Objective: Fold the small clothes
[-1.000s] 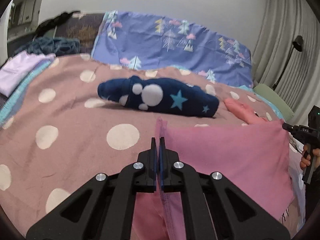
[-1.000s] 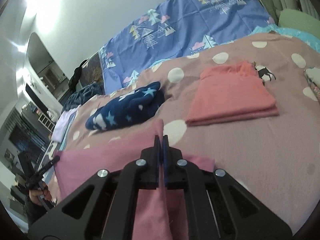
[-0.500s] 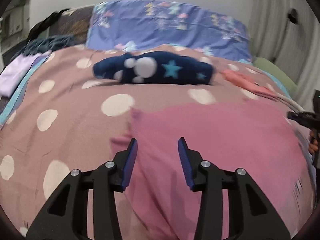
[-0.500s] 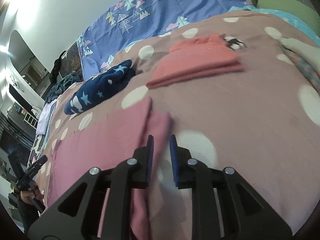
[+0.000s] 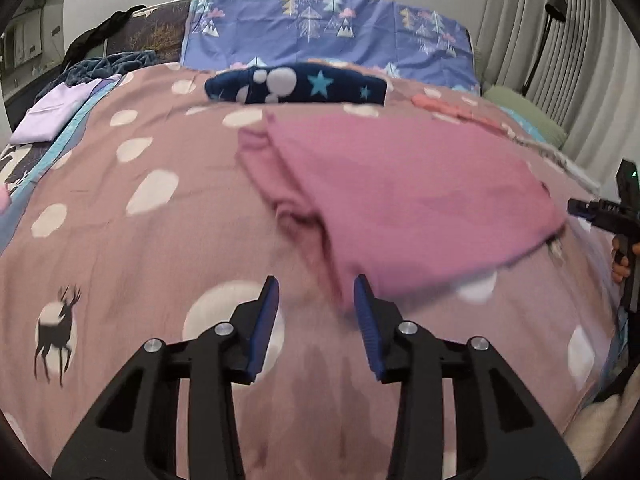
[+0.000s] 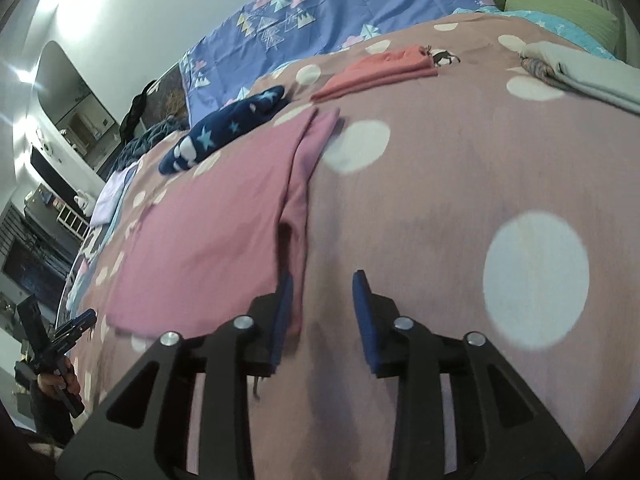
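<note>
1. Pink garment (image 5: 404,196) is lying folded flat mid-bedspread (image 5: 132,240), just in front of the navy star garment (image 5: 296,84).
2. Left gripper (image 5: 316,316) is hovering with its jaws apart, holding nothing, near the garment's front edge.
3. Right gripper (image 6: 322,312) is gaping too, empty, its left finger at the garment's corner.

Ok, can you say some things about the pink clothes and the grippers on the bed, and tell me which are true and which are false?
1. The left hand-held gripper is open and holds nothing. True.
2. The right hand-held gripper is clamped shut on the pink garment. False: its jaws are apart and the garment lies flat on the polka-dot bedspread.
3. The navy star-print garment lies beyond the pink one, toward the blue tree-print pillow. True.
4. The folded coral garment sits on top of the pink one. False: it lies apart, farther up the bed.
</note>
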